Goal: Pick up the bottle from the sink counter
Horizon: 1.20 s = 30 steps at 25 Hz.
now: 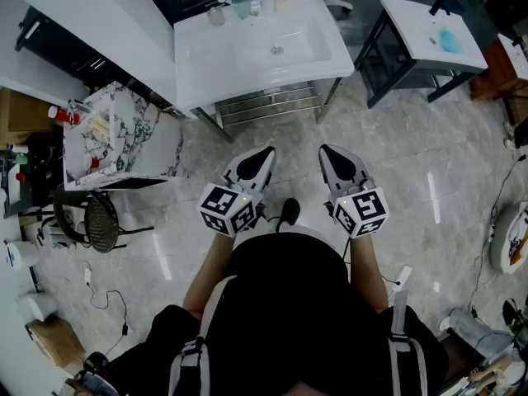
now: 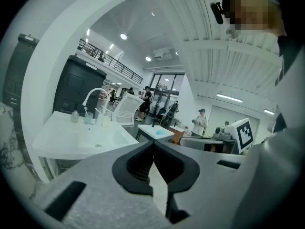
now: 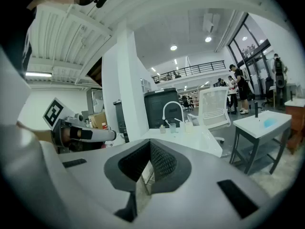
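The small clear bottle [image 1: 216,15] stands at the back left of the white sink counter [image 1: 206,64], beside the faucet and a green cup [image 1: 241,7]. It also shows far off in the left gripper view as the bottle [image 2: 75,115] and in the right gripper view as the bottle [image 3: 162,126]. Both grippers are held low in front of the person, well short of the counter. My left gripper [image 1: 266,152] has its jaws shut with nothing in them, tips meeting at my left gripper [image 2: 153,142]. My right gripper [image 1: 327,150] is likewise shut and empty, as seen at my right gripper [image 3: 150,141].
A second white sink table [image 1: 429,27] with a blue item stands at the right. A marble-topped counter [image 1: 132,130] with small items and a black round chair [image 1: 101,221] are at the left. People stand far back [image 2: 200,120]. Cables lie on the floor.
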Each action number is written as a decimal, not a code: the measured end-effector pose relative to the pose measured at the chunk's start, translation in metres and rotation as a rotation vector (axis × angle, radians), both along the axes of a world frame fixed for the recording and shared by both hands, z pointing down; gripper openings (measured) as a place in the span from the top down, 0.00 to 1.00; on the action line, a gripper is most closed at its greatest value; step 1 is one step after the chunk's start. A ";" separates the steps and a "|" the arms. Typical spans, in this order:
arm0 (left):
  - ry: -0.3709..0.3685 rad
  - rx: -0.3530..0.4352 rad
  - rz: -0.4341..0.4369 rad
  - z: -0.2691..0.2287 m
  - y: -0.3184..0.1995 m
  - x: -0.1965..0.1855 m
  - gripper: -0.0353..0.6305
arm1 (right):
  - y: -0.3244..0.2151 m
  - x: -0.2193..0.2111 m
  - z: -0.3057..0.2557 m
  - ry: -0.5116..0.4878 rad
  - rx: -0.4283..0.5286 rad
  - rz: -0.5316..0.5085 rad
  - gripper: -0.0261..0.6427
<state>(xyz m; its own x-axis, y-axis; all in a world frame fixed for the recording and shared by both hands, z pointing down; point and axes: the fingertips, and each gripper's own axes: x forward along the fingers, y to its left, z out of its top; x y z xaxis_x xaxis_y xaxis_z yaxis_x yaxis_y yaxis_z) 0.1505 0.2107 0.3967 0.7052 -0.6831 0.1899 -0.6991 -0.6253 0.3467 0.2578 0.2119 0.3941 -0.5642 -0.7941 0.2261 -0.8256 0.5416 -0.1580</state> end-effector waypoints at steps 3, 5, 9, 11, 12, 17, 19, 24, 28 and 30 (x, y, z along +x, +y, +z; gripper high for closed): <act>-0.010 -0.004 -0.001 0.001 0.002 0.000 0.92 | -0.001 -0.001 0.000 -0.010 -0.006 0.002 0.96; -0.010 -0.008 -0.004 0.002 0.005 0.000 0.92 | 0.001 -0.004 0.000 -0.009 -0.005 -0.006 0.96; -0.013 -0.007 -0.015 0.000 0.009 -0.002 0.92 | 0.002 -0.012 0.001 -0.005 -0.004 -0.020 0.96; -0.013 -0.002 -0.020 -0.003 0.010 -0.003 0.92 | 0.001 -0.014 0.002 -0.019 -0.009 -0.016 0.96; -0.013 0.000 -0.023 -0.004 0.011 -0.005 0.92 | 0.001 -0.015 0.002 -0.032 -0.014 -0.014 0.96; -0.014 -0.003 -0.051 -0.003 0.012 -0.018 0.92 | -0.004 -0.020 0.005 -0.049 -0.032 -0.025 0.96; -0.011 -0.012 -0.067 0.000 0.012 -0.025 0.92 | -0.002 -0.025 0.008 -0.040 -0.041 -0.042 0.95; -0.004 -0.030 -0.084 0.006 0.005 -0.033 0.92 | -0.005 -0.030 0.014 -0.032 -0.053 -0.055 0.95; 0.008 -0.026 -0.087 0.005 -0.006 -0.043 0.92 | -0.016 -0.038 0.018 -0.029 -0.056 -0.048 0.96; 0.017 -0.026 -0.094 0.004 -0.014 -0.051 0.92 | -0.023 -0.044 0.015 -0.027 -0.050 -0.049 0.95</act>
